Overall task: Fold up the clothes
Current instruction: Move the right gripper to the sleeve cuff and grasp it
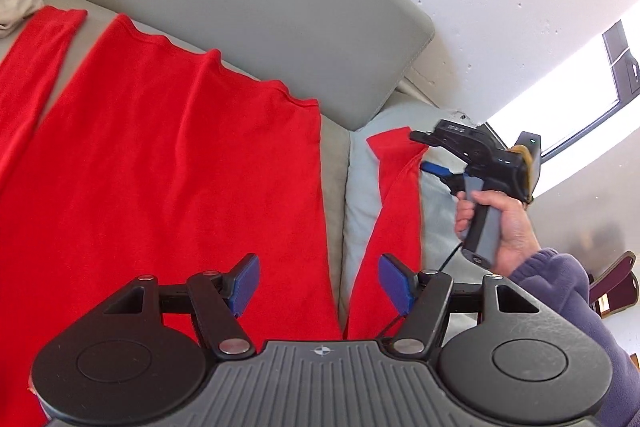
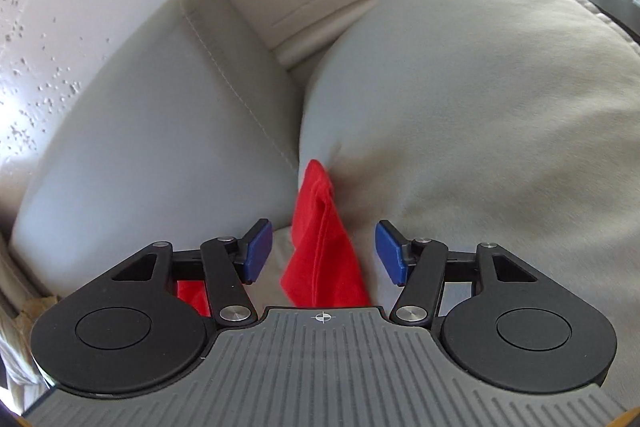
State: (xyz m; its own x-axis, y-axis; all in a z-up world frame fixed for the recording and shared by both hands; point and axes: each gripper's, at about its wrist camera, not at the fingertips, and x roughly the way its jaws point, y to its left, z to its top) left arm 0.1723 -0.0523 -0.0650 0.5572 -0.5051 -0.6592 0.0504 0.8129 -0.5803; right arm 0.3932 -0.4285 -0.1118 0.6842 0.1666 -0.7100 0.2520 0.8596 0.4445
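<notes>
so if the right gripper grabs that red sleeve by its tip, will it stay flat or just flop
Probably flop: the red sleeve already creases and bunches at its tip between the open fingers of the right gripper. It looks thin and light, since the red garment drapes flat over the sofa cushion. The knit looks grippy, so it likely won't slip from the pads.

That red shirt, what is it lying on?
The red shirt lies spread over a grey sofa seat; its right sleeve drapes onto a pale cushion. Whatever lies directly beneath the cloth is hidden.
</notes>
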